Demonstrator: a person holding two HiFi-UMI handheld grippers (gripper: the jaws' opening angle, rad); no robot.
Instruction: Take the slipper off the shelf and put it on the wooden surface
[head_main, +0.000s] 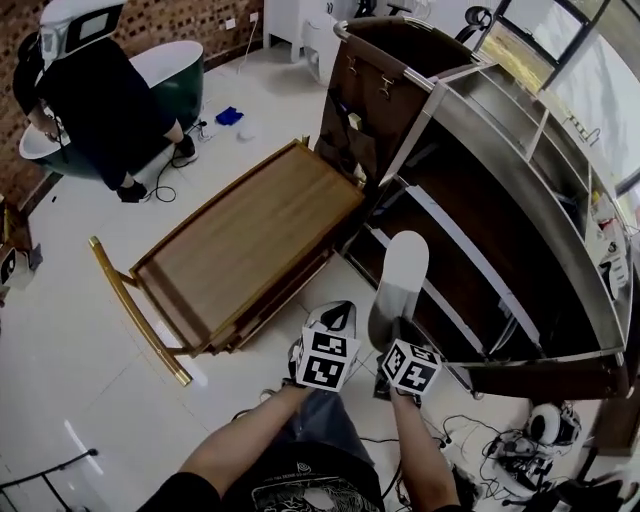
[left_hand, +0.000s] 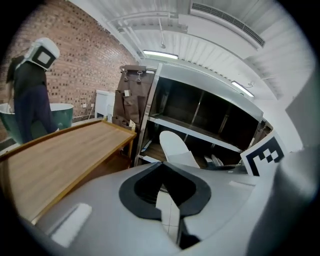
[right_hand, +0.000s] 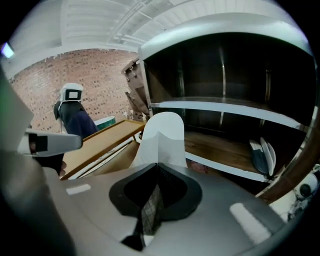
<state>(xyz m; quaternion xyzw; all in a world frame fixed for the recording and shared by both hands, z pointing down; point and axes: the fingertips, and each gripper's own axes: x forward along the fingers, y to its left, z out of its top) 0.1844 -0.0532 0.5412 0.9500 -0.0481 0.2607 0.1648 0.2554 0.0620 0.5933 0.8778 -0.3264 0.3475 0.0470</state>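
- Head view: the right claw (head_main: 397, 328) is clenching one end of the white, flat fabric slipper (head_main: 405, 268). It is holding the slipper up in the air in front of the dark, metal-framed shelf unit (head_main: 520, 190), probably so the free end is clearing the shelf edge. The slipper is not yet over the long wooden worktop with a raised brass-coloured rim (head_main: 250, 245). The left claw (head_main: 337, 315) is riding just beside it, carrying nothing. Bare floor is lying between the claws and the worktop's near corner.
- Left gripper view: the left claw (left_hand: 161, 165) is showing its jaws closed together, with only floor tile behind them. The worktop (left_hand: 55, 160) is stretching out bare at the left. Its raised edge will likely need lifting over.
- Right gripper view: the right claw (right_hand: 157, 167) is pinching the slipper (right_hand: 161, 132), which is standing upright ahead of the jaws. Behind it, the wooden shelf board (right_hand: 225, 145) is carrying other slippers set on edge (right_hand: 262, 155), well apart from this one.
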